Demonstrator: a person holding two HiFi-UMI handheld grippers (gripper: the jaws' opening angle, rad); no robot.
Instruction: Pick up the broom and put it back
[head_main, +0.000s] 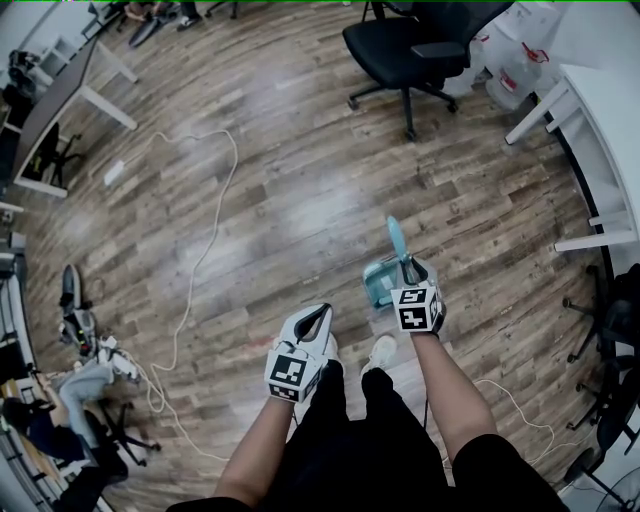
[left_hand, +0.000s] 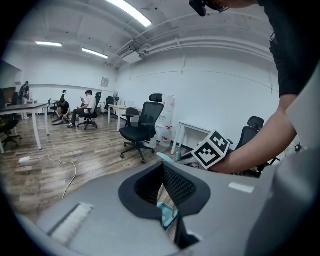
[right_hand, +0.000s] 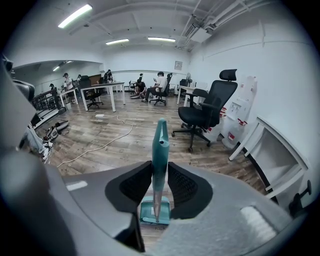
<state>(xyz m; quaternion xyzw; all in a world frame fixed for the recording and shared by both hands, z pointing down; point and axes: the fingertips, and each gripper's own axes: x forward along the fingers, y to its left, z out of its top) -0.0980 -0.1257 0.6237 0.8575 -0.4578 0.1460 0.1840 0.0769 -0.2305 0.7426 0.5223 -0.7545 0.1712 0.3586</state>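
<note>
A teal broom handle (head_main: 395, 240) stands upright out of a teal dustpan (head_main: 381, 283) on the wood floor, just ahead of the person's feet. My right gripper (head_main: 408, 270) is at the handle's lower part. In the right gripper view the handle (right_hand: 160, 145) rises between the two black pads, which flank it closely without clearly pressing, and the dustpan (right_hand: 155, 212) shows below; this gripper (right_hand: 160, 175) is open. My left gripper (head_main: 312, 322) hangs to the left, apart from the broom, its tips together and nothing in it. Through the left gripper (left_hand: 162, 172) a bit of the dustpan (left_hand: 167, 214) shows.
A black office chair (head_main: 410, 45) stands at the far right, beside a white desk (head_main: 600, 110). A white cable (head_main: 205, 240) snakes across the floor on the left to a power strip (head_main: 113, 173). Another desk (head_main: 60, 100) is at the far left. A white shoe (head_main: 381, 352) is beside the dustpan.
</note>
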